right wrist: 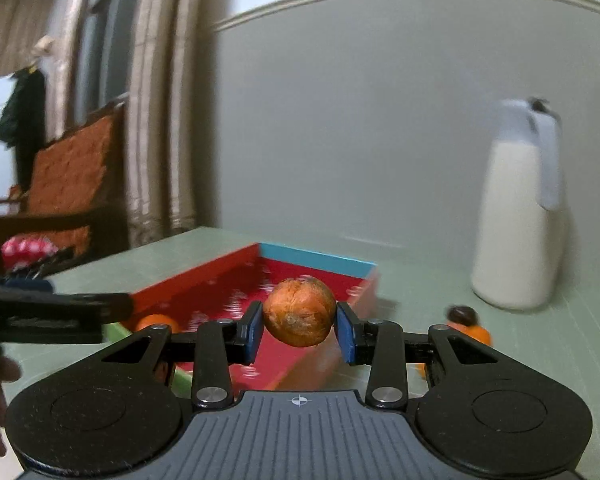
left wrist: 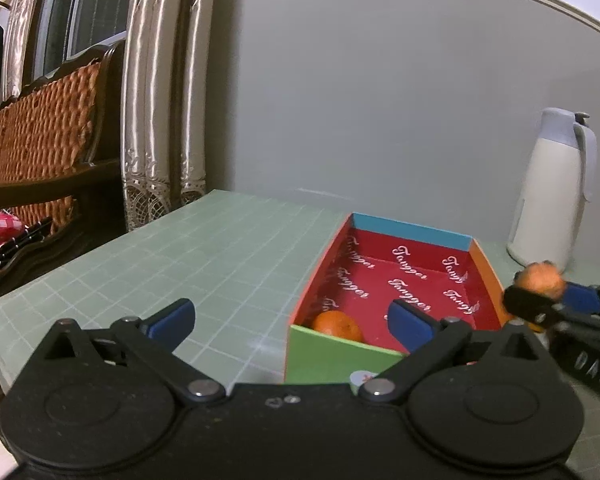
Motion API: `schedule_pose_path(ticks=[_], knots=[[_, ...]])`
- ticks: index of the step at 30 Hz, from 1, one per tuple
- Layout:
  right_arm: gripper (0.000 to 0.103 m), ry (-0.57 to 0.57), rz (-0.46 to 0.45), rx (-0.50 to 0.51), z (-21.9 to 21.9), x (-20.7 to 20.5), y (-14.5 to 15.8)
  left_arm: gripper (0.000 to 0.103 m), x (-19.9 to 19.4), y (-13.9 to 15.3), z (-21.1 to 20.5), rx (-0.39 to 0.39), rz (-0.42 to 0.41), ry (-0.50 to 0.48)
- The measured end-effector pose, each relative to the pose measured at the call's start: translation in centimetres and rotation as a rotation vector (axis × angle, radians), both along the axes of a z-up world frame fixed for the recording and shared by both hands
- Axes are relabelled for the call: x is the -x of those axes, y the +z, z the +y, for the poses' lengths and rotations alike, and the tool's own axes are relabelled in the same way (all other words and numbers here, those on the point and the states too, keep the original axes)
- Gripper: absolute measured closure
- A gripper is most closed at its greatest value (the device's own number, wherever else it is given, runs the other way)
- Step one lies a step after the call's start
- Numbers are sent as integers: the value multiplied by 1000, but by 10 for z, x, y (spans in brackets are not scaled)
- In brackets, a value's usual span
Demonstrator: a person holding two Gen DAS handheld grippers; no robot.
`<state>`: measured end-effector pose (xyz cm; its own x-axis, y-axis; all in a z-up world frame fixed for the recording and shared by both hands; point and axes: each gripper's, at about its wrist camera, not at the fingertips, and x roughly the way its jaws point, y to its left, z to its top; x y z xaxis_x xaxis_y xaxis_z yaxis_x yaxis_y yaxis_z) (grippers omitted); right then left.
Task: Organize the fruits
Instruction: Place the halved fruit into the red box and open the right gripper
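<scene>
Fruits are spread between a box and the desk. Far left, beyond the green gridded desk (left wrist: 188, 248), stands a wicker-backed chair (left wrist: 40, 132) beside pale curtains (left wrist: 160, 92). The left claw (left wrist: 290, 320) hangs with its blue pads spread wide and nothing between them, its right pad over the near end of the open box (left wrist: 410, 232). That box has a red printed lining, a blue far wall, an orange right wall and a green near wall. One orange (left wrist: 337, 326) lies inside, in the near left corner against the green wall. Right of the box's middle, the right claw (right wrist: 300, 328) is clamped on a rough-skinned orange fruit (right wrist: 299, 312), held above the box's right side. Further right, another orange fruit with a dark top (right wrist: 466, 322) lies on the desk. A white thermos jug (right wrist: 518, 216) stands near the wall.
</scene>
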<state>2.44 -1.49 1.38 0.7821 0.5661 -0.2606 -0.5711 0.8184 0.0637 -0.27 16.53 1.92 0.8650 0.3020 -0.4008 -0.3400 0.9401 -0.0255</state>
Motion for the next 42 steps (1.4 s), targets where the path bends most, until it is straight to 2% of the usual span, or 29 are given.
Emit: schedule_pose_path(ticks=[6,7,8,9,10,14,26,33,42], knots=[[63,36,-4,65,23,1,-7,6,2,0,3,2,8,13],[58,23,-9,86,26,1,-9,6,2,-1,3,2,9,15],[30,1,-20,89,26,3,-10,6,1,-1,2,2,11,17],[8,-11,-37,70,22,5,-10,6,2,-1,3,3,12,17],[5,-21,-63,50,18,8,-8,6,3,0,3,15,1,16],[5,-73,-105,25,-2,11,-5,6,2,2,0,29,0,13],[5,-234,-12,13,-86,-5,-5,6,-6,4,-32,46,-29,-67],[5,-338,41,-29,-140,-10,-4,6,-16,5,-79,8,-41,-160],[5,-436,47,-16,-200,-3,-8,6,-34,-2,-156,-27,-40,-346]])
